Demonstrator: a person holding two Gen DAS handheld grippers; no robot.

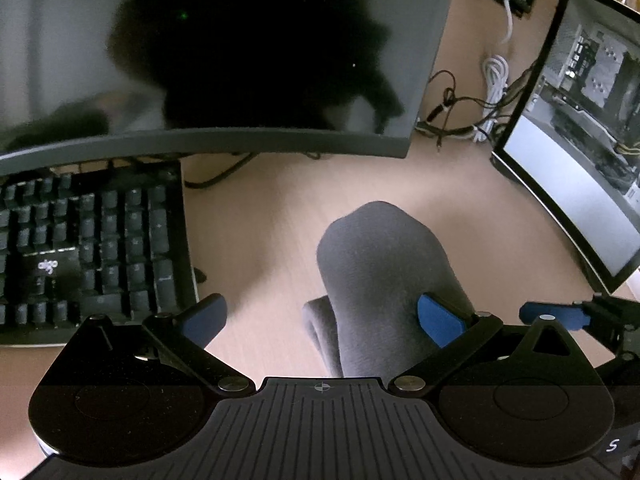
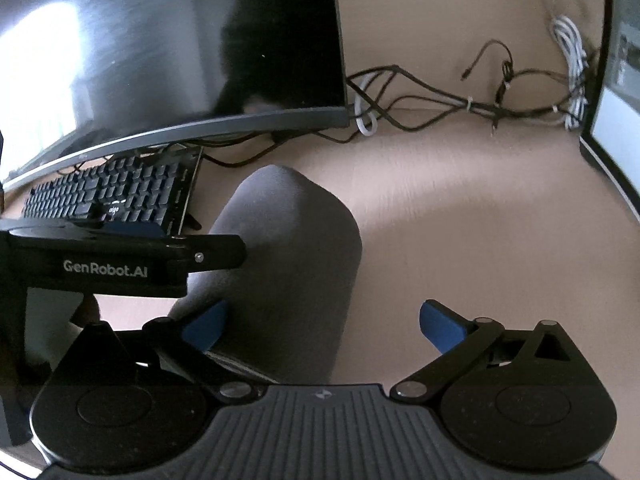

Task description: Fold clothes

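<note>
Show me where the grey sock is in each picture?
Left wrist view: the grey sock lies low and right of centre on the desk, running back between the open jaws of the left gripper.
Right wrist view: the sock sits centre-left, against the left side of the open right gripper.
Shared landmark: the black keyboard, left of the sock in both views.

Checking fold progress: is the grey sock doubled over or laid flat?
Doubled over: the grey sock shows a rounded fold and a second layer beneath it.
</note>
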